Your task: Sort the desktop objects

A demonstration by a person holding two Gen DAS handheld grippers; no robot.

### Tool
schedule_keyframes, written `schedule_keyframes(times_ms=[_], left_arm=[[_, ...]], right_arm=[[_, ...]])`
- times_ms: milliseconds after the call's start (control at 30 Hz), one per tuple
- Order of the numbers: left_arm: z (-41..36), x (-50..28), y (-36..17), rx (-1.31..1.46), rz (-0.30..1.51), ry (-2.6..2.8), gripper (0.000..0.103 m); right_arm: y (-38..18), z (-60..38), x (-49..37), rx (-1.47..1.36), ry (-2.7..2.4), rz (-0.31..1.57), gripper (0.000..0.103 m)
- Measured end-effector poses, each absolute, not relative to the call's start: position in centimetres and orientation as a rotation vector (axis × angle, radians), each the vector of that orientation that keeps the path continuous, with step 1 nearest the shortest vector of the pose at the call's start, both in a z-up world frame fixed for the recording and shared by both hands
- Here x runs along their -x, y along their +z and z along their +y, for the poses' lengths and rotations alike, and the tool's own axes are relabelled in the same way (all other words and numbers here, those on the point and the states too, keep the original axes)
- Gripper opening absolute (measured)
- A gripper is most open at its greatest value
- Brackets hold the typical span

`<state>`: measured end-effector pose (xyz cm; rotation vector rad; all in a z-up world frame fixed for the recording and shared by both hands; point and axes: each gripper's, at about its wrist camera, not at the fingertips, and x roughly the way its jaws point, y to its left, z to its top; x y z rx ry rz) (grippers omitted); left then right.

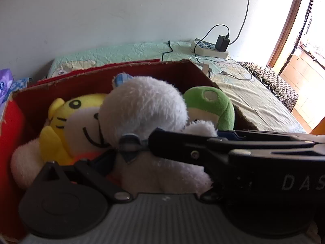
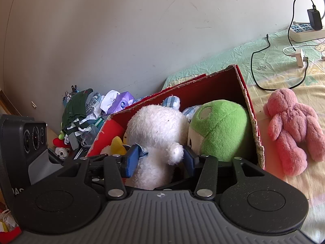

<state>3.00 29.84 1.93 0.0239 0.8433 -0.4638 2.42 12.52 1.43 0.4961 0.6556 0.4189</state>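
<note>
A red cardboard box [image 2: 223, 81] on the bed holds a yellow tiger plush [image 1: 67, 126], a green frog plush [image 2: 221, 130] and a white plush bear [image 2: 156, 130]. My right gripper [image 2: 160, 158] is shut on the white bear at its neck, one blue finger pad [image 2: 132, 158] on each side, holding it upright in the box. In the left wrist view the right gripper's black fingers [image 1: 182, 148] cross in front from the right. My left gripper [image 1: 160, 162] is spread open low at the box's near side; its right finger is hidden. A pink plush bear [image 2: 292, 130] lies face down outside the box.
A power strip [image 2: 302, 30] with a charger and loose cables [image 2: 264, 81] lies on the sheet by the wall. A pile of clothes [image 2: 81, 109] and a purple tissue pack [image 2: 121, 101] sit left of the box. The bed's edge [image 1: 284, 93] drops off at the right.
</note>
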Motion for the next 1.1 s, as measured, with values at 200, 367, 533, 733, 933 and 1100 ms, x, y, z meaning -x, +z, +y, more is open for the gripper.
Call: schedule_keyframes(times_ms=[200, 367, 533, 733, 933, 1100], left_arm=[[29.77, -2.93, 1.88, -0.020, 0.841, -0.464, 0.102], [29.74, -2.91, 1.91, -0.021, 0.841, -0.462, 0.103], [29.51, -2.94, 1.96, -0.035, 0.846, -0.450, 0.103], [29.48, -3.11, 2.02, -0.043, 0.845, -0.449, 0.103], [29.42, -3.18, 1.97, -0.064, 0.827, -0.459, 0.103], [29.46, -2.97, 1.88, -0.053, 0.809, -0.450, 0.103]], right_arm=[[1.44, 12.63, -2.41, -0.491, 0.416, 0.653, 0.051], [1.43, 12.61, -2.42, -0.488, 0.413, 0.651, 0.051], [1.41, 12.56, -2.45, -0.489, 0.412, 0.652, 0.052], [1.39, 12.53, -2.47, -0.491, 0.413, 0.653, 0.052], [1.35, 12.61, -2.42, -0.485, 0.415, 0.650, 0.055], [1.30, 12.76, -2.35, -0.473, 0.416, 0.647, 0.055]])
